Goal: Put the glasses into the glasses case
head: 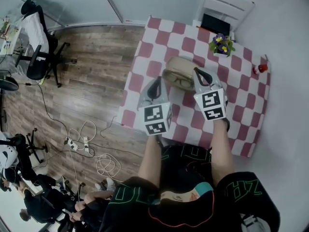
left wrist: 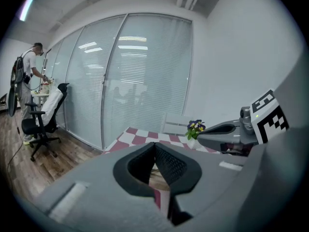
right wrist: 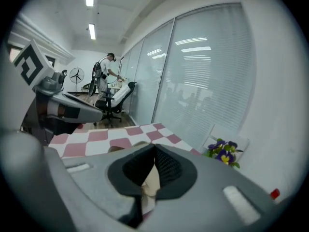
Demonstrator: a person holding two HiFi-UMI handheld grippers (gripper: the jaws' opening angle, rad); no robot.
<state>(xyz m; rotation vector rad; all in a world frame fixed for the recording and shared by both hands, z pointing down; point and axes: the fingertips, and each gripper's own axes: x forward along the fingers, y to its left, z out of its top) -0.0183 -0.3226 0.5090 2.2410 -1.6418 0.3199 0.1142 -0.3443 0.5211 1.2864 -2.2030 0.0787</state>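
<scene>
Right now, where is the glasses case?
In the head view, the glasses case lies on the checkered cloth between the left gripper and right gripper, flower pot beyond it.

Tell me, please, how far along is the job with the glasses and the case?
Done: the glasses appear to lie inside the open case. In hand: nothing; the left gripper and the right gripper are both shut and empty. Left: the case looks open, so closing it may remain.
</scene>
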